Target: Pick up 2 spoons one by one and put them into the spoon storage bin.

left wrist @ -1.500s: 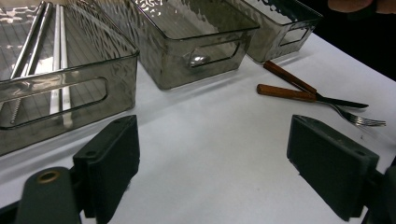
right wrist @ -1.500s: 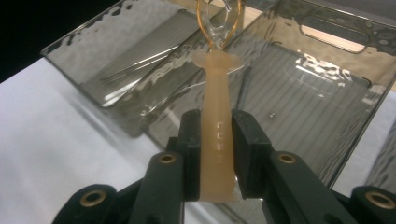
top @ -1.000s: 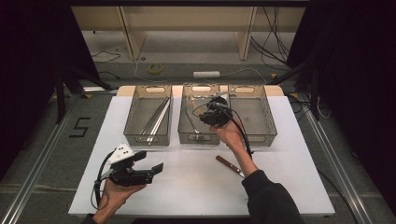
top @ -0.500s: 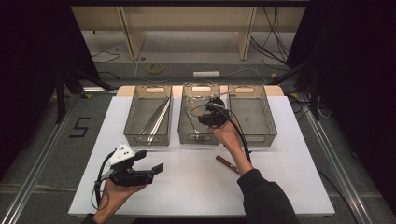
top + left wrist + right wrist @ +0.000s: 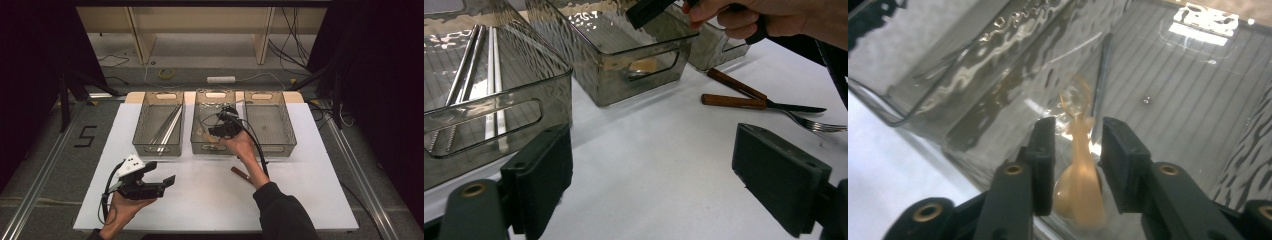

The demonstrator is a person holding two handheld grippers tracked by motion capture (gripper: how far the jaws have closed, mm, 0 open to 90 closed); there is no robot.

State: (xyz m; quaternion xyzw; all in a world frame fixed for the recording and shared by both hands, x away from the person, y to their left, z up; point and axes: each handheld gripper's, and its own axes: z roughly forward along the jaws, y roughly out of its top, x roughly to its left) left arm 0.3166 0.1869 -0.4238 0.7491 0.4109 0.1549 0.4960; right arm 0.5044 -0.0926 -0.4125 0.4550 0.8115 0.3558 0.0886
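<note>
Right gripper view: wooden spoon [image 5: 1079,185] sits between your right gripper [image 5: 1075,145] fingers, blurred, inside the middle bin [image 5: 998,75]. Your jaws have just been opening; a gap shows on both sides of the spoon, so the pads aren't pressing it. Just past the fingertips a dark utensil [image 5: 1103,75] lies on the bin floor. High view puts your right gripper [image 5: 220,131] over the middle bin [image 5: 214,95], near its front wall. Left bin [image 5: 160,97] holds metal chopsticks [image 5: 167,127]; right bin [image 5: 270,97] stands on the other side. Behind your right wrist a wood-handled knife [image 5: 242,174] lies on the white table [image 5: 200,200]. Left gripper view: your left gripper [image 5: 651,175] jaws stand wide apart, nothing between them, hovering over bare table; ahead of the fingers lie the knife [image 5: 749,102] and a fork [image 5: 814,125], well apart from them.
</note>
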